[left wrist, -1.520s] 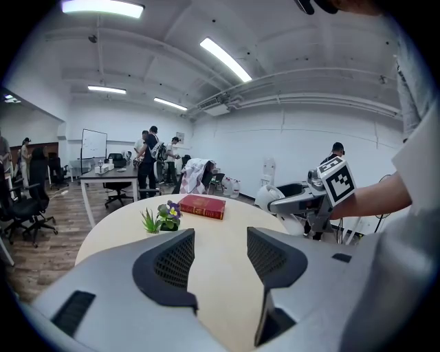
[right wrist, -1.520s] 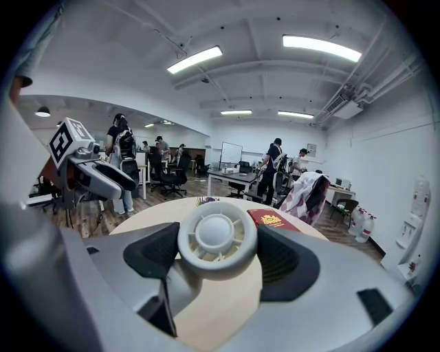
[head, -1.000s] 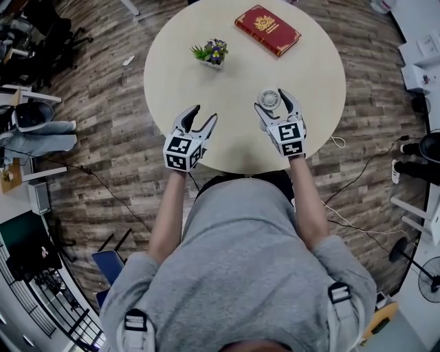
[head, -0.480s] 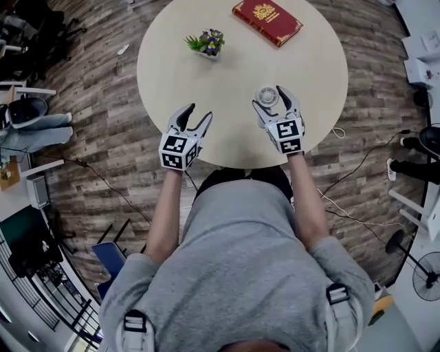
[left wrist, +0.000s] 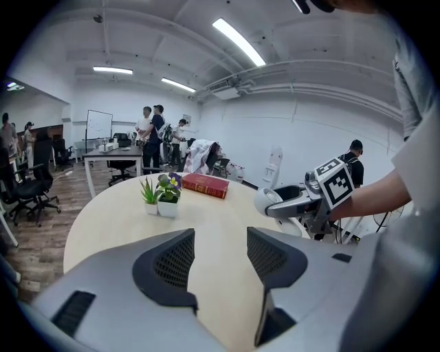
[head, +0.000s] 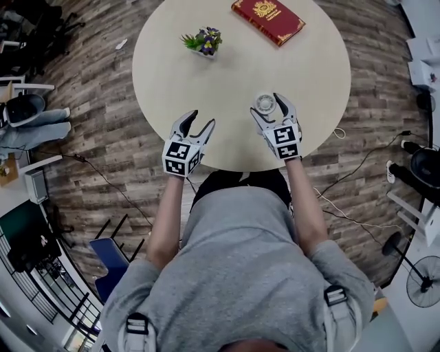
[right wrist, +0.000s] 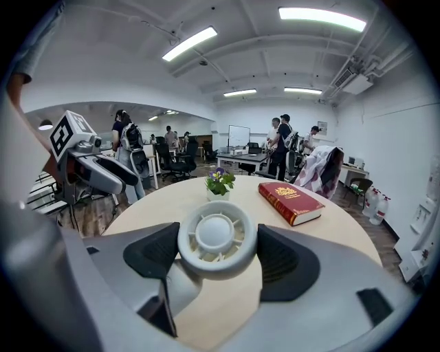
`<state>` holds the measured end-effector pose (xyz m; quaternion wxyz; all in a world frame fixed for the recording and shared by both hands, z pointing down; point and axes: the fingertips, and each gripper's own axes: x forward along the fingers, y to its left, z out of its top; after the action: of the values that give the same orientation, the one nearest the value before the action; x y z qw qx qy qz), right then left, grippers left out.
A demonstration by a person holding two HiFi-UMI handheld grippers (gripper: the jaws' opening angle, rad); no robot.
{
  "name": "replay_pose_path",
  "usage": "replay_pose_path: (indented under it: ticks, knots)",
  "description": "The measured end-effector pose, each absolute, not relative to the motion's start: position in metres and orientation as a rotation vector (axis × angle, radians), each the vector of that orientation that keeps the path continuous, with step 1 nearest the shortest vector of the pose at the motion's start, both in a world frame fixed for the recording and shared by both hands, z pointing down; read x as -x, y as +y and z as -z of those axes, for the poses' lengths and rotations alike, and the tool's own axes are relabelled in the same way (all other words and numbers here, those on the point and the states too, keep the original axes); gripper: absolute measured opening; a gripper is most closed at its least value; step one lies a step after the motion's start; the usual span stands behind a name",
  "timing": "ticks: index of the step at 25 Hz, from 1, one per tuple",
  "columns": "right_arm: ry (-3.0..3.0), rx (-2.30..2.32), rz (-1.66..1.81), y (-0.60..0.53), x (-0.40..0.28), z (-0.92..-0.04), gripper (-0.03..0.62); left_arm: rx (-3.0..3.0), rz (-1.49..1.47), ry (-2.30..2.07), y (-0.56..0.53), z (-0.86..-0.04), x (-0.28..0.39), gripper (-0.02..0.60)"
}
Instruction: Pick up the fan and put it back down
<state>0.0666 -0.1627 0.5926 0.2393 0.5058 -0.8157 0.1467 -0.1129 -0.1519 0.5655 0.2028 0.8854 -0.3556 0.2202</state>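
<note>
A small round white fan (head: 265, 103) sits between the jaws of my right gripper (head: 266, 105), which is shut on it over the near right part of the round beige table (head: 234, 69). In the right gripper view the fan (right wrist: 217, 238) fills the gap between both dark pads. The left gripper view shows the fan (left wrist: 267, 201) held a little above the tabletop. My left gripper (head: 203, 118) hovers open over the table's near edge, with nothing between its fingers (left wrist: 172, 265).
A potted plant (head: 204, 42) stands at the table's far left and a red book (head: 268, 19) lies at the far right. Cables (head: 344, 192) trail on the wood floor to the right. Office chairs and several people are beyond the table.
The right gripper and the fan in it have come slightly nearer to me, away from the book. The left gripper has barely moved.
</note>
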Motion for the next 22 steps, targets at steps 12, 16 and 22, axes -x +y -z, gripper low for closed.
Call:
replay_pose_path:
  ticks: [12, 16, 22]
  knots:
    - [-2.252, -1.322, -0.475, -0.172, -0.056, -0.631, 0.364, -2.401, -0.659, -1.006, -0.150, -0.591, 0.120, 0.255]
    - [-2.258, -1.288, -0.515, -0.171, -0.050, -0.646, 0.364, -2.390, -0.680, -0.978, -0.144, -0.604, 0.111, 0.255]
    - [-2.257, -1.265, -0.573, -0.171, -0.043, -0.672, 0.364, -2.395, -0.717, -0.926, -0.144, -0.620, 0.100, 0.255]
